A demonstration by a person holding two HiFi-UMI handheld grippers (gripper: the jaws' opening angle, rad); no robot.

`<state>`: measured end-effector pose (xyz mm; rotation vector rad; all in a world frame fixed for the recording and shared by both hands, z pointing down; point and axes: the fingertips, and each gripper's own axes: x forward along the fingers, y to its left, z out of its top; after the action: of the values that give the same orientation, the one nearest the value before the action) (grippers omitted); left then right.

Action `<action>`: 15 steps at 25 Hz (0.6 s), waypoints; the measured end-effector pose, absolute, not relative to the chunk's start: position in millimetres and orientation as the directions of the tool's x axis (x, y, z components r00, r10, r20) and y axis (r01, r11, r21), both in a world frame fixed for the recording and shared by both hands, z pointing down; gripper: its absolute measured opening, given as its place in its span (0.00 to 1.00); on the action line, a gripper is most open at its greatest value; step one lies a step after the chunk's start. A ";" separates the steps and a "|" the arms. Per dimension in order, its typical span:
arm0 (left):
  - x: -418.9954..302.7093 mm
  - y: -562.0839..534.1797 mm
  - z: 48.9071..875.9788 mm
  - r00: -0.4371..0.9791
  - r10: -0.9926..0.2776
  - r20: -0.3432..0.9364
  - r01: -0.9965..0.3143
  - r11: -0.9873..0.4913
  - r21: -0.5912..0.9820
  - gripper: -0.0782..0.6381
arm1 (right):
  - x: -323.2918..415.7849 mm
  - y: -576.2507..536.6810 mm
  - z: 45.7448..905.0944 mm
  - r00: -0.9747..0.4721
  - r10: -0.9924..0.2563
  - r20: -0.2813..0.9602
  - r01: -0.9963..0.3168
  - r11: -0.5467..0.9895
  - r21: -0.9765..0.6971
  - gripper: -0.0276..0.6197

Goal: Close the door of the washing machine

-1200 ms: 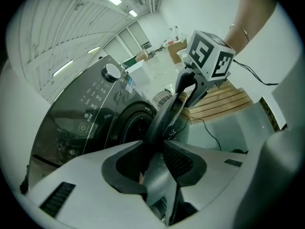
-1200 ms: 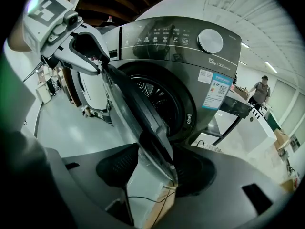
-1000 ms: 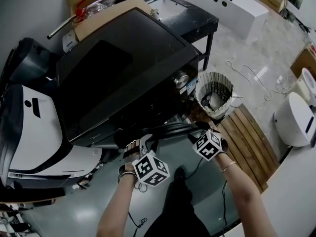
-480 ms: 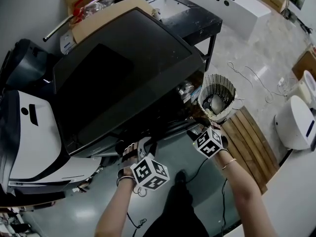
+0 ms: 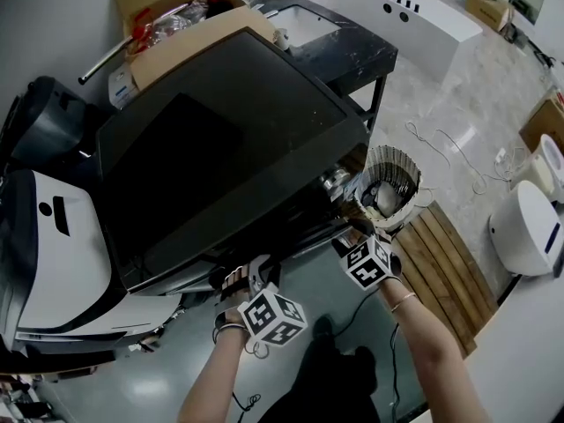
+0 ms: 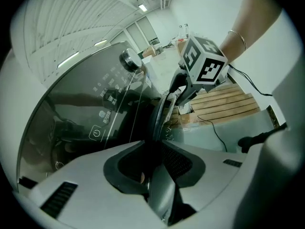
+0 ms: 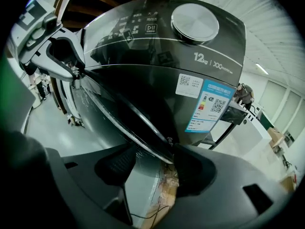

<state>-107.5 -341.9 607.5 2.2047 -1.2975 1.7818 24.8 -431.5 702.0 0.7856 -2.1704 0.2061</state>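
1 washer; 2 grippers: L, R; 1 basket.

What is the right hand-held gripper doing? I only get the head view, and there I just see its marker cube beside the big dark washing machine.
Observer: The right gripper view shows the right hand-held gripper with jaws wide apart; they have just been opening, and the rim of the round dark glass door runs between them.
Operator: And the other one?
Observer: In the left gripper view, the left hand-held gripper seems to pinch that rim; its jaws have just been closing.
Operator: Is the door shut?
Observer: Not yet, it seems: in the right gripper view the rim stands off the dark grey washing machine at its front.
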 end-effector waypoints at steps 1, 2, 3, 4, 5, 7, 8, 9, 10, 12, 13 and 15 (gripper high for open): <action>-107.7 -344.1 607.4 -0.003 -0.581 0.814 -0.607 -0.646 -0.463 0.28 | 24.4 -434.3 701.7 -0.479 -0.483 0.733 -0.612 0.782 0.115 0.44; -108.6 -346.3 607.3 -0.006 -0.587 0.810 -0.611 -0.639 -0.468 0.28 | 23.4 -436.5 701.7 -0.470 -0.496 0.730 -0.625 0.771 0.121 0.44; -110.6 -348.2 607.4 -0.010 -0.591 0.806 -0.613 -0.634 -0.472 0.28 | 21.7 -438.0 701.8 -0.461 -0.508 0.728 -0.637 0.760 0.126 0.44; -112.9 -349.7 607.6 -0.015 -0.595 0.803 -0.614 -0.628 -0.477 0.28 | 19.7 -439.0 702.2 -0.451 -0.519 0.726 -0.648 0.750 0.134 0.43; -114.5 -350.6 608.2 -0.020 -0.598 0.801 -0.617 -0.623 -0.481 0.28 | 18.1 -439.4 702.9 -0.439 -0.531 0.725 -0.655 0.741 0.146 0.42; -114.5 -350.8 609.8 -0.027 -0.599 0.800 -0.630 -0.611 -0.479 0.28 | 18.2 -438.8 705.0 -0.419 -0.549 0.724 -0.661 0.731 0.171 0.42; -113.9 -350.7 610.1 -0.032 -0.598 0.801 -0.638 -0.604 -0.477 0.28 | 19.1 -438.8 705.6 -0.415 -0.553 0.723 -0.666 0.726 0.173 0.42; -113.8 -350.9 610.1 -0.038 -0.598 0.801 -0.646 -0.597 -0.476 0.28 | 19.6 -439.3 705.9 -0.416 -0.554 0.721 -0.672 0.722 0.168 0.42; -114.1 -351.4 609.9 -0.045 -0.598 0.800 -0.652 -0.589 -0.477 0.28 | 19.5 -440.0 705.9 -0.419 -0.554 0.719 -0.676 0.719 0.161 0.42; -114.4 -352.5 610.2 -0.061 -0.598 0.799 -0.661 -0.575 -0.481 0.28 | 19.4 -441.4 706.2 -0.425 -0.553 0.717 -0.678 0.719 0.152 0.42; -114.0 -353.0 610.8 -0.068 -0.599 0.798 -0.666 -0.568 -0.483 0.28 | 19.8 -441.8 706.8 -0.427 -0.551 0.716 -0.678 0.720 0.150 0.42; -113.1 -353.8 612.1 -0.084 -0.601 0.795 -0.675 -0.553 -0.489 0.28 | 20.4 -442.9 708.0 -0.433 -0.549 0.715 -0.676 0.722 0.145 0.42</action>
<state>-113.1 -353.8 612.1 2.0813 -1.4523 1.7394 20.4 -442.9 708.0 0.9242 -2.1423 0.2077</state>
